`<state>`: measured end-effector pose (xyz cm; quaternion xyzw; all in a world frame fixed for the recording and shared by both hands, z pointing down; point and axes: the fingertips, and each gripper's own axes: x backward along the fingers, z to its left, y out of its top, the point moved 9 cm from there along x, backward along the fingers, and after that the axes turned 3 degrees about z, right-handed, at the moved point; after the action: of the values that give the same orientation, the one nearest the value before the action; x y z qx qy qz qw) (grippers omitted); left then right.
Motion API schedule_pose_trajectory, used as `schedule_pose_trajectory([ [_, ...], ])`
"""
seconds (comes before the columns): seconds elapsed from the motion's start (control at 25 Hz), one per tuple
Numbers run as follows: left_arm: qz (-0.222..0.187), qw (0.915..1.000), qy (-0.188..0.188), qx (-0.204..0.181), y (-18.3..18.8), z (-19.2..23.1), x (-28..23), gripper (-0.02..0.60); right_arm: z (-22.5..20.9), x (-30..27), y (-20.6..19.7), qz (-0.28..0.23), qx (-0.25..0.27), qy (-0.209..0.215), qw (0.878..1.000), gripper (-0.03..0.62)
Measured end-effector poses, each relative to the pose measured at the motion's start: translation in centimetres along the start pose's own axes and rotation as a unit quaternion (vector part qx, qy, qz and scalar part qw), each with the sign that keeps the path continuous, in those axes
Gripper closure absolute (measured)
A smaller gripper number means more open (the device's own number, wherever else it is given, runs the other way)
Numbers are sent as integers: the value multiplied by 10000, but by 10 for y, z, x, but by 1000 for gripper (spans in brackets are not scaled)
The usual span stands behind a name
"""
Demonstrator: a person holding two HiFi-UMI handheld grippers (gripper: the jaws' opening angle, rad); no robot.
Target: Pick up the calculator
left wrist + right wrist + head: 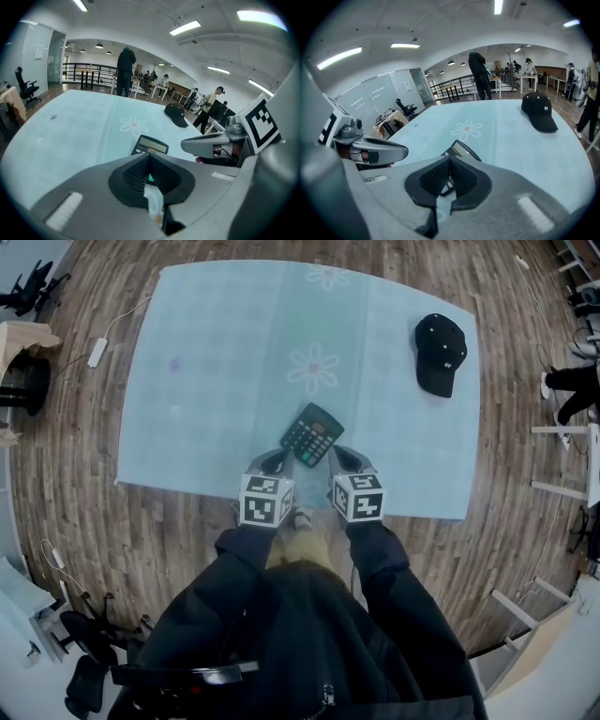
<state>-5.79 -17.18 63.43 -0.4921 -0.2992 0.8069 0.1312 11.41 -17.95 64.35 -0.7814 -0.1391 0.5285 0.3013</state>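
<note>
The calculator is laid flat on the bench, near the front edge, just ahead of and between the two grippers. The left gripper and the right gripper are each held with jaws closed together, and nothing is gripped. A black cap is placed well apart, at the far right.

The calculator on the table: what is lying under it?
The calculator lies flat on the pale blue tablecloth. Anything directly beneath its body is covered by it and cannot be seen.

No legible text anywhere; the cap's white logo is too small.
</note>
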Motion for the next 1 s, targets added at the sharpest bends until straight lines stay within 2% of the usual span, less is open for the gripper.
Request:
schedule_pose_trajectory([
  [0.44,377,9991,-65,167,3,8,-34,580,-28,-41,3,372,25,11,9993,594],
  [0.64,420,9989,-19,206,12,16,-42,580,-40,-54,7,391,49,17,9992,545],
  [0.8,402,9989,-19,246,17,23,-43,580,-52,-67,10,397,83,86,9991,475],
  [1.0,406,9989,-3,250,20,31,-39,580,-67,-89,5,680,20,604,9959,404],
])
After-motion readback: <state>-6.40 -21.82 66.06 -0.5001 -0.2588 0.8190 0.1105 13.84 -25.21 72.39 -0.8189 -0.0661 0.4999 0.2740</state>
